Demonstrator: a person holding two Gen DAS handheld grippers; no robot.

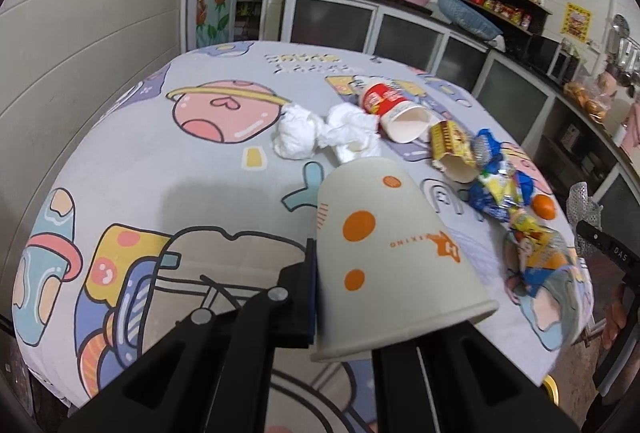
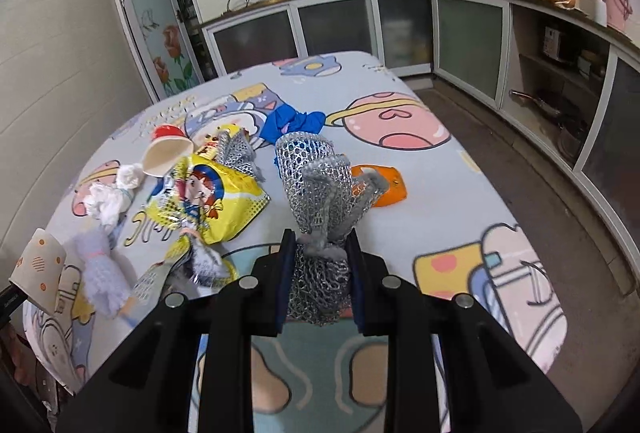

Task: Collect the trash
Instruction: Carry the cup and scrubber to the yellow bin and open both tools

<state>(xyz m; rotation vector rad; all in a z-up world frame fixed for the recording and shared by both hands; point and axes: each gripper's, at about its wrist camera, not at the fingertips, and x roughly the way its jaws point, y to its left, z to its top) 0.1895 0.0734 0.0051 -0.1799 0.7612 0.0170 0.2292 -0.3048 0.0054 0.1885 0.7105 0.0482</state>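
Jaws: left gripper clamped on the wall of a white paper cup with orange dots, held tilted above the cartoon-print tablecloth; right gripper clamped on a bunched silver mesh bag, also clear of the cloth. Remaining litter on the table: crumpled white tissues, red-and-white paper cup on its side, yellow snack wrapper, blue wrapper. Risks: thin cup wall may buckle and slip; loose mesh could snag the wrapper beside it.
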